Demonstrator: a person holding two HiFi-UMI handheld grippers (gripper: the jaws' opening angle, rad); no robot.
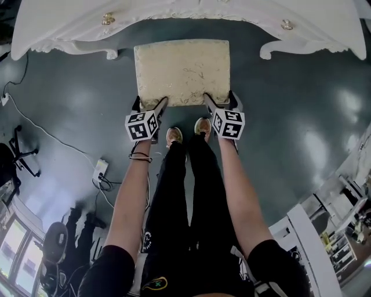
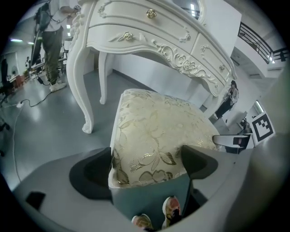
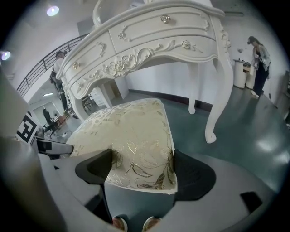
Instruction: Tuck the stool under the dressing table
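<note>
The stool (image 1: 182,69) has a cream cushion with a gold leaf pattern and stands on the grey floor. Its far edge lies at the front of the white carved dressing table (image 1: 185,14). My left gripper (image 1: 149,104) is shut on the stool's near left corner. My right gripper (image 1: 221,100) is shut on the near right corner. In the left gripper view the cushion (image 2: 158,131) fills the gap of the left gripper (image 2: 145,165), under the table's drawers (image 2: 149,41). In the right gripper view the cushion (image 3: 127,136) sits in the right gripper (image 3: 141,170), below the table (image 3: 149,50).
My shoes (image 1: 174,136) stand just behind the stool. A power strip with cables (image 1: 99,171) and an office chair (image 1: 17,154) lie at the left. White furniture (image 1: 324,232) stands at the lower right. People stand beyond the table (image 2: 52,41) (image 3: 260,54).
</note>
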